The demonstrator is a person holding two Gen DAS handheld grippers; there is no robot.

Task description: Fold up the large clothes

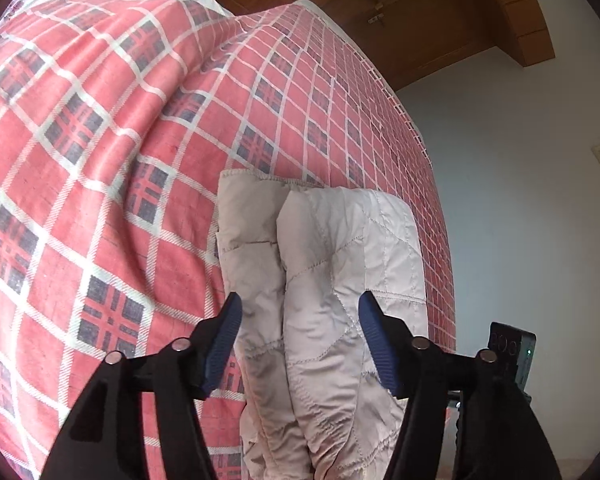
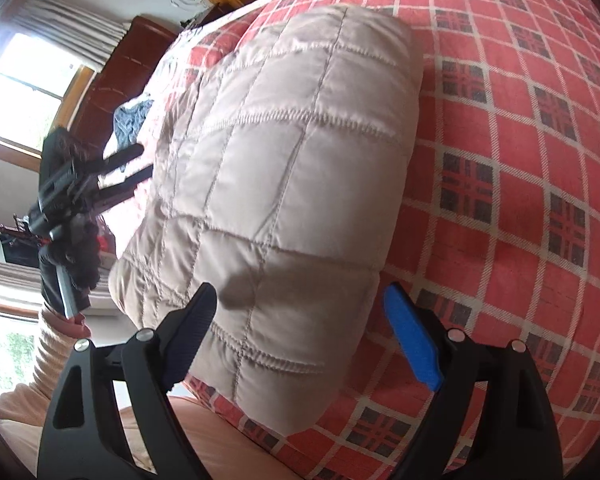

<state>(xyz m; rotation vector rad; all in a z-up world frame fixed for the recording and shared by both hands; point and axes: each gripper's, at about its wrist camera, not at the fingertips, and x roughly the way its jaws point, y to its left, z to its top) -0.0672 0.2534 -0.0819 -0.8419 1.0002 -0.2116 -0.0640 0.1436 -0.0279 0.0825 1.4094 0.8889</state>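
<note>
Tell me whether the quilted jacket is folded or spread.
Folded: the jacket lies as a compact bundle on the bed, layers doubled over.

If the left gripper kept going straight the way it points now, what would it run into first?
Most likely the folded beige quilted garment: it lies directly between and ahead of the open left gripper fingers, on the red plaid bedspread. Whether the pads already touch it is unclear.
</note>
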